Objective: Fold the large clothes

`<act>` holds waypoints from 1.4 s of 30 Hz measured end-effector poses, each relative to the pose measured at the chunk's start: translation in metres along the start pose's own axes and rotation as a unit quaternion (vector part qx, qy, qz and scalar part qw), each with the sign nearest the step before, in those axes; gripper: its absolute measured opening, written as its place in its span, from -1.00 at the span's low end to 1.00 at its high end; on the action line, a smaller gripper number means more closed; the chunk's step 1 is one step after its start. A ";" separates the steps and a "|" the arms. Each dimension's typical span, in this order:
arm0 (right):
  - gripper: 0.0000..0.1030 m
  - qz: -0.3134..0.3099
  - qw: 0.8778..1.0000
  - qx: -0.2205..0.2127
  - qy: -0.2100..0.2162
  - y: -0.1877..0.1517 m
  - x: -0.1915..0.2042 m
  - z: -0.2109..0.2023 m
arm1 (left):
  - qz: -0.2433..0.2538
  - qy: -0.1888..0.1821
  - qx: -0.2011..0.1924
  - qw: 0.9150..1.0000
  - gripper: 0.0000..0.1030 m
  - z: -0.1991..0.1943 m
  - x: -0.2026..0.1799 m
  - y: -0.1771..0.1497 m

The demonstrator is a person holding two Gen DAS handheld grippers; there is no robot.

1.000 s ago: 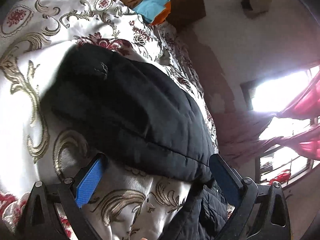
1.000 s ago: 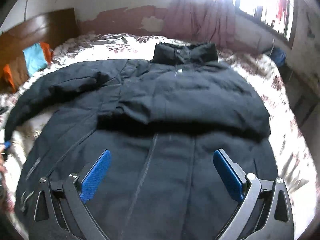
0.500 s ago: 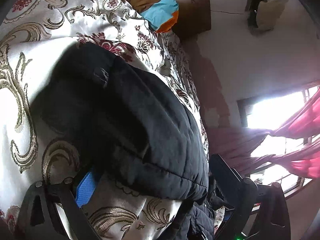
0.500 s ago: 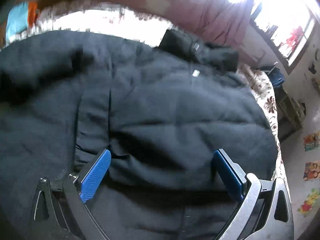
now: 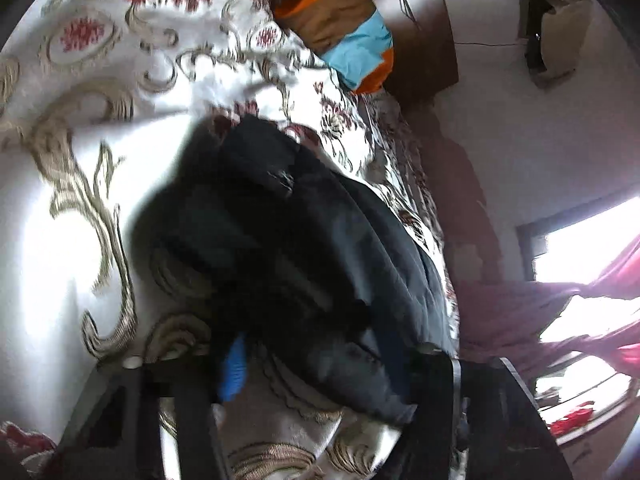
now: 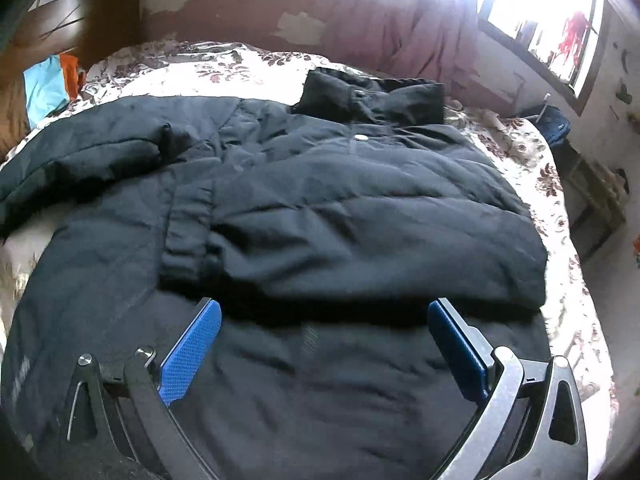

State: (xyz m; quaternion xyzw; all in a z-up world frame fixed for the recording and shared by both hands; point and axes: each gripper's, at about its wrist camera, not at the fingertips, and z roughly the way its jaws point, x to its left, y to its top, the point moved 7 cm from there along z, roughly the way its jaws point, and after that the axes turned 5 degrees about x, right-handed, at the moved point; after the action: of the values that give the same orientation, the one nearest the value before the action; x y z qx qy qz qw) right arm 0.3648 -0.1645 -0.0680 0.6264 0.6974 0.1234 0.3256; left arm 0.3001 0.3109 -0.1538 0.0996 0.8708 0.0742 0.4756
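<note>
A black padded jacket point(image 6: 340, 208) lies spread on the bed, collar at the far end, with its right-hand sleeve folded across the chest. In the left wrist view its other sleeve point(image 5: 288, 248) stretches over the patterned bedspread point(image 5: 60, 208). My left gripper point(image 5: 328, 364) is closing, and the bunched end of that sleeve fills the space between its jaws, pressed against the blue pad point(image 5: 234, 368); the other pad is hidden by cloth. My right gripper point(image 6: 324, 344) hangs open just above the jacket's lower front, nothing between its fingers.
A folded orange, brown and blue cloth point(image 5: 352, 36) lies by the dark wooden headboard point(image 5: 424, 32). Pink curtains point(image 6: 400, 28) hang at a bright window point(image 6: 540, 20) beyond the bed. Low furniture point(image 6: 592, 200) stands beside the bed's right edge.
The left jaws have narrowed onto the sleeve end, which now bunches between them. The right gripper swung in close over the jacket and has drawn back again, still open.
</note>
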 end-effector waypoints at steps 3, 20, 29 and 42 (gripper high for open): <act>0.97 -0.013 0.999 -0.002 -0.038 -0.011 -0.031 -0.010 | 0.023 0.002 -0.027 0.999 -0.36 -0.009 -0.007 0.005; 0.97 0.129 0.989 -0.046 -0.057 -0.079 -0.171 -0.022 | 0.428 -0.146 -0.111 0.885 -0.82 -0.112 -0.239 -0.089; 0.97 0.212 0.972 -0.105 -0.015 -0.100 -0.222 -0.017 | 0.577 -0.213 -0.031 0.788 -0.82 -0.131 -0.328 -0.239; 0.97 0.370 0.894 -0.148 0.204 -0.120 -0.271 0.036 | 0.648 -0.200 0.120 0.725 -0.82 -0.084 -0.322 -0.404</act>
State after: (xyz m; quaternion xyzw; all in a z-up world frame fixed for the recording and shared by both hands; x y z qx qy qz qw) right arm 0.2926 -0.4535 -0.0834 0.7446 0.4404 0.4617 0.1963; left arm 0.3581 -0.1621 0.0627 0.7081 0.4806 0.2378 0.4594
